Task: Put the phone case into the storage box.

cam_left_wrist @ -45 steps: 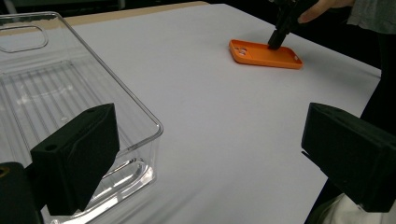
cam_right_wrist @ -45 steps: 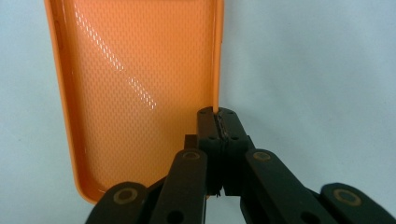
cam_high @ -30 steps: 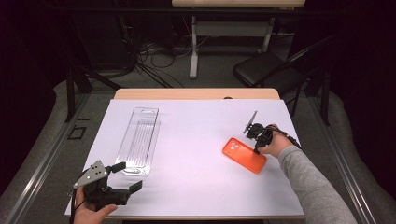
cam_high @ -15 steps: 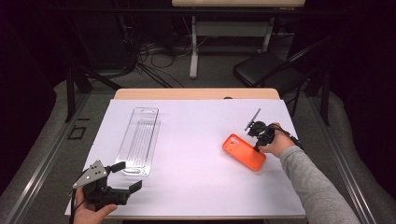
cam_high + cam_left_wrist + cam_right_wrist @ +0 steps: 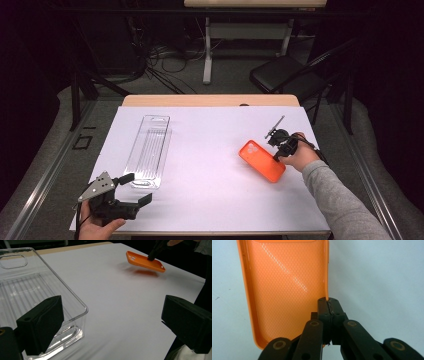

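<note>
An orange phone case (image 5: 262, 160) is at the right of the white sheet, one long edge lifted, with a shadow under the orange phone case (image 5: 143, 261). My right gripper (image 5: 276, 156) is shut on the rim of that case (image 5: 284, 285), whose hollow side faces the camera; the jaws of the right gripper (image 5: 328, 302) pinch its side wall. My left gripper (image 5: 140, 188) stands open at the near left corner, nothing between its jaws. A clear plastic tray (image 5: 148, 150) lies just beyond it, its near end by the left jaw of the left gripper (image 5: 112, 322).
A white sheet (image 5: 210, 150) covers the wooden table (image 5: 210, 100). A black chair (image 5: 280, 75) stands beyond the far right corner. Cables and a desk leg (image 5: 207, 55) are on the floor behind.
The orange case and my right gripper have shifted slightly toward the far side. The left gripper has stayed where it was.
</note>
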Demonstrator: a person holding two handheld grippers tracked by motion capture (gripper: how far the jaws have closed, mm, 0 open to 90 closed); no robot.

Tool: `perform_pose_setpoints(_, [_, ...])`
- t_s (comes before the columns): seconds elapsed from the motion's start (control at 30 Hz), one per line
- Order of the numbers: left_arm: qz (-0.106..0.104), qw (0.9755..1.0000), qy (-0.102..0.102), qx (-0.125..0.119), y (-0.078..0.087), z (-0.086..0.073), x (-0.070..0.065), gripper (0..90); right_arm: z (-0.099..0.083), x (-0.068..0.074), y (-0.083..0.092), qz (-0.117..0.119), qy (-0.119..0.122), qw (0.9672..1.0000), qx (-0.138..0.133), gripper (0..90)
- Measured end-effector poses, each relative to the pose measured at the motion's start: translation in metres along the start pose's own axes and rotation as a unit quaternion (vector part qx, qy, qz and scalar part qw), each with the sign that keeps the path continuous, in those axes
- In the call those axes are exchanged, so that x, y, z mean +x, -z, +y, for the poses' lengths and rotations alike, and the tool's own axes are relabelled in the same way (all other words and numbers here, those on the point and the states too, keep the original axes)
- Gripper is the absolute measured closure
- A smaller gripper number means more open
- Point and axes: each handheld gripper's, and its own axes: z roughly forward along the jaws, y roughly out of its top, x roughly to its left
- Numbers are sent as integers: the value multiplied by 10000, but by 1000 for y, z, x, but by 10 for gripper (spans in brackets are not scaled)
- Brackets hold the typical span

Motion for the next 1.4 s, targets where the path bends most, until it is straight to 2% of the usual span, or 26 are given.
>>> perform_pose_setpoints(0.23, [-3,10000,-21,17,-1,0,-1,45,-9,9,7,-52,-179,9995,-265,898])
perform_pose_setpoints(0.27, [-1,10000,-20,14,-1,1,-1,45,-9,9,9,-57,-159,9996,-240,898])
perform_pose_setpoints(0.3, [1,10000,-21,14,-1,1,-1,45,-10,11,10,-60,-209,9991,-365,898])
perform_pose_setpoints(0.37, [0,10000,-25,8,-2,1,-1,49,-11,13,14,-44,-215,9989,-409,897])
perform_pose_setpoints(0.4, [6,10000,-29,16,-2,1,-1,56,-12,15,15,-34,-219,9982,-563,897])
perform_pose_setpoints(0.47, [14,10000,-7,12,-2,2,-1,60,-13,18,18,-8,-216,9979,-608,897])
perform_pose_setpoints(0.5, [21,10000,4,-6,-2,3,-1,60,-15,21,19,-21,-238,9969,-750,897])
perform_pose_setpoints(0.67, [62,9999,2,-93,-3,11,-2,92,-16,30,26,-35,-303,9954,-908,897])
perform_pose_setpoints(0.83, [85,9999,-6,-92,-7,19,-6,113,-13,42,28,-44,-300,9914,-1274,897])
perform_pose_setpoints(1.07, [80,9999,-35,-125,-16,33,-7,120,-6,57,33,-48,-242,9874,-1564,897])
perform_pose_setpoints(1.4, [-31,9999,-64,-139,-40,56,-12,120,5,69,38,-75,-229,9793,-2008,897])
